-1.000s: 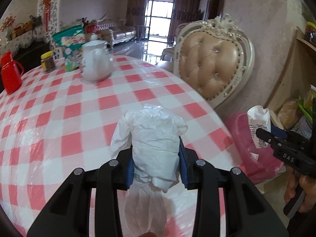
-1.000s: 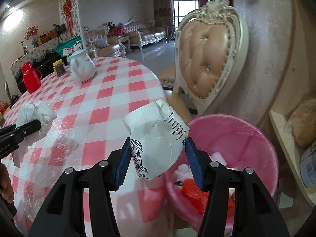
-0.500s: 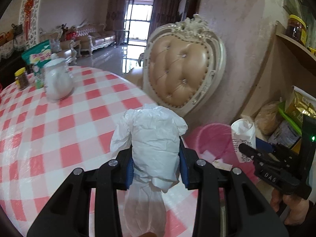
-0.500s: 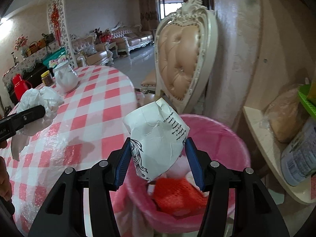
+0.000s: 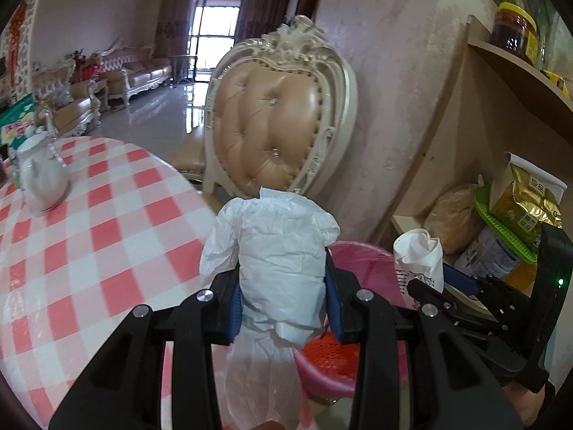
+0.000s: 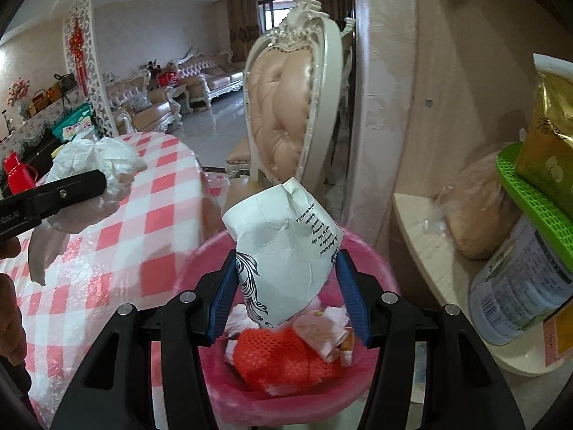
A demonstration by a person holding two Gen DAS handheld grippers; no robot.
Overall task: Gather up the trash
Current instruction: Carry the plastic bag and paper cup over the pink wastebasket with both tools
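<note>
Printed paper cup (image 6: 286,251) now over bin (image 6: 372,265)

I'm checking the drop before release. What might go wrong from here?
1. The crumpled white paper cup in the right gripper hangs nearer the pink bin's far rim; it may bounce out.
2. The crumpled white plastic glove in the left gripper seems only partly over the bin and could miss.

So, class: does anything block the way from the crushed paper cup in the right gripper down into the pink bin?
Nothing visible does. The paper cup hangs over the open bin, which holds only loose trash.
</note>
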